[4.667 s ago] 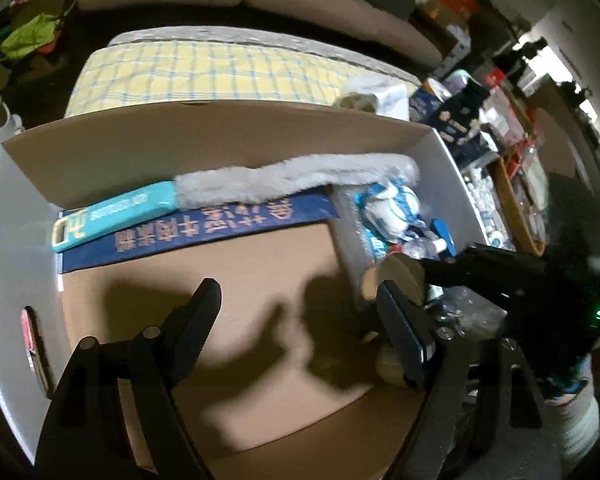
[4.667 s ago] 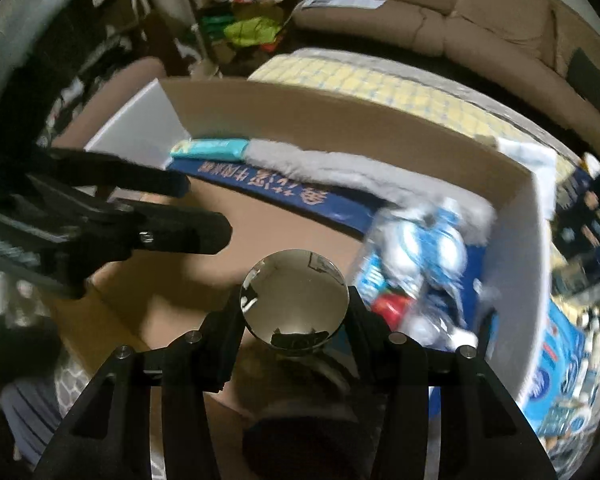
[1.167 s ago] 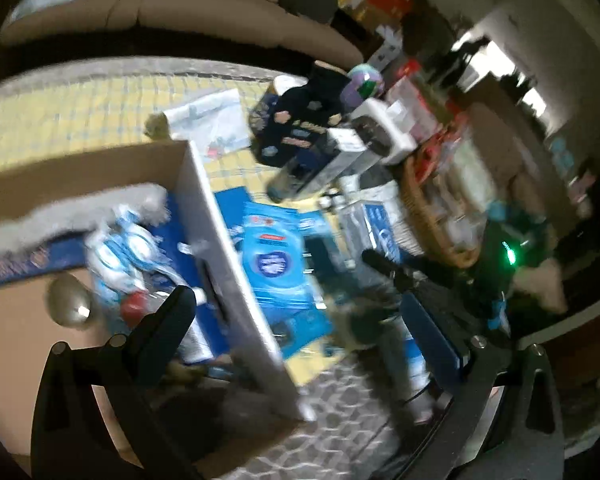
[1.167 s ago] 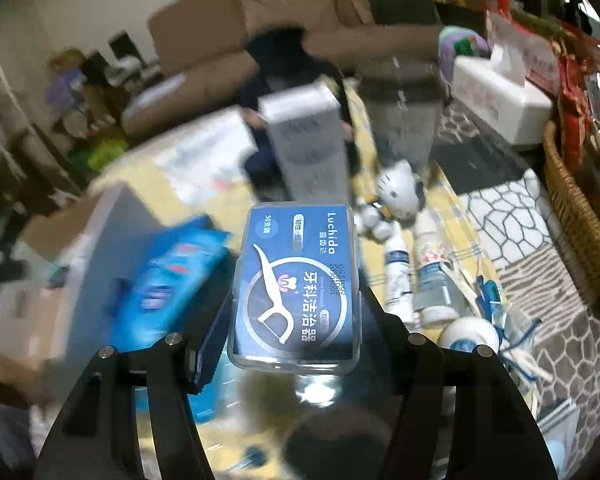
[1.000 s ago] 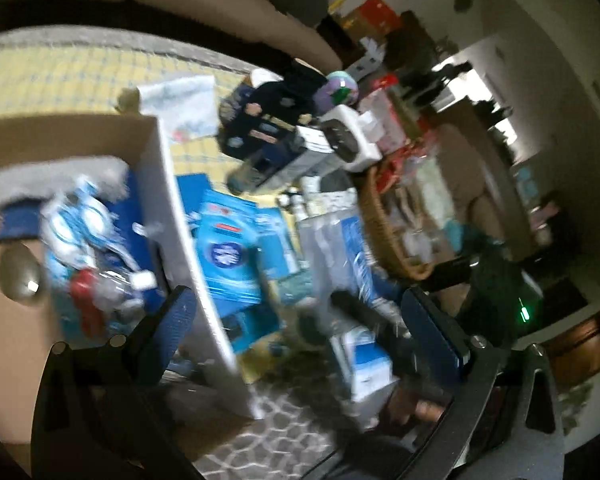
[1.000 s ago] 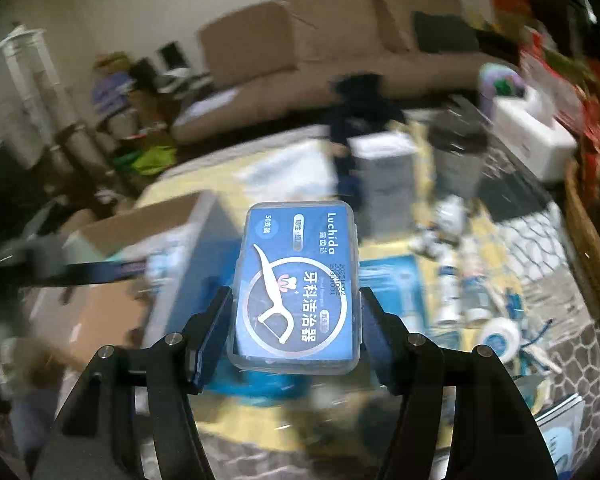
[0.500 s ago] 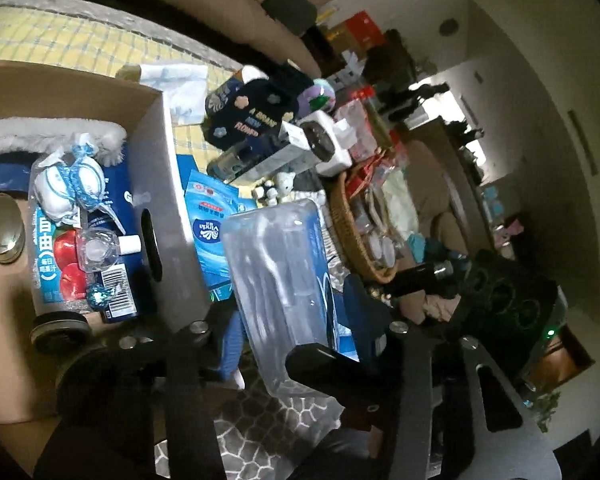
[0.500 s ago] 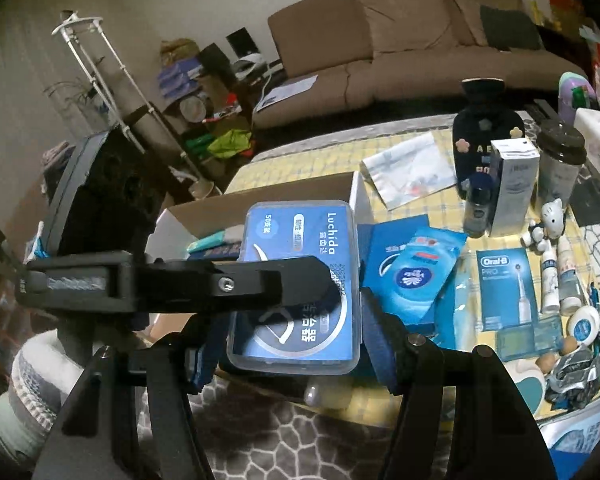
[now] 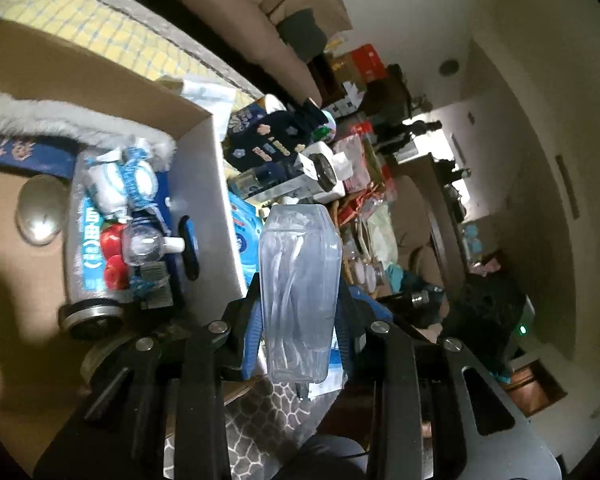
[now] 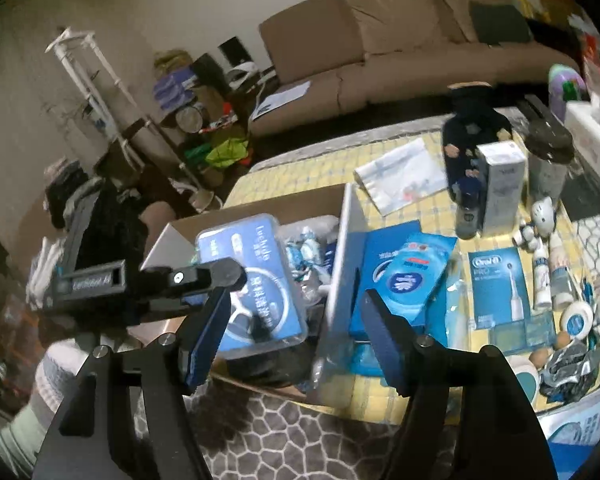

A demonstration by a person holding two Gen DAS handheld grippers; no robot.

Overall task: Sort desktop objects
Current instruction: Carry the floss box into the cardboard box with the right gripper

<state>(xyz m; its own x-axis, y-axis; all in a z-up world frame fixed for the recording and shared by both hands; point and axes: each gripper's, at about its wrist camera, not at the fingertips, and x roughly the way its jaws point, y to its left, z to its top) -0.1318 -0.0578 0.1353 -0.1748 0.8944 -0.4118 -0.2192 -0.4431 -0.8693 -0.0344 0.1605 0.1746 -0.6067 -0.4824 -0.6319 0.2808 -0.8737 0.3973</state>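
My left gripper (image 9: 298,312) is shut on a clear plastic box of dental floss picks (image 9: 298,292) and holds it above the right wall of the cardboard box (image 9: 208,184). In the right wrist view the same floss box (image 10: 256,280), with its blue label, sits in the left gripper (image 10: 220,276) over the cardboard box (image 10: 342,264). My right gripper (image 10: 292,328) is open and empty, just in front of the floss box. Inside the cardboard box lie a duster (image 9: 60,124), a metal ball (image 9: 40,214) and a blue packet (image 9: 100,216).
On the yellow checked cloth right of the box lie a blue wipes pack (image 10: 408,276), an Oral-B toothbrush box (image 10: 498,288), small bottles (image 10: 542,276), a white carton (image 10: 502,184) and a dark bottle (image 10: 466,160). A wicker basket (image 9: 352,232) stands farther right.
The floss box passed from my right gripper to my left gripper. The right gripper opened and drew back; the left gripper closed on the box and holds it by the cardboard box.
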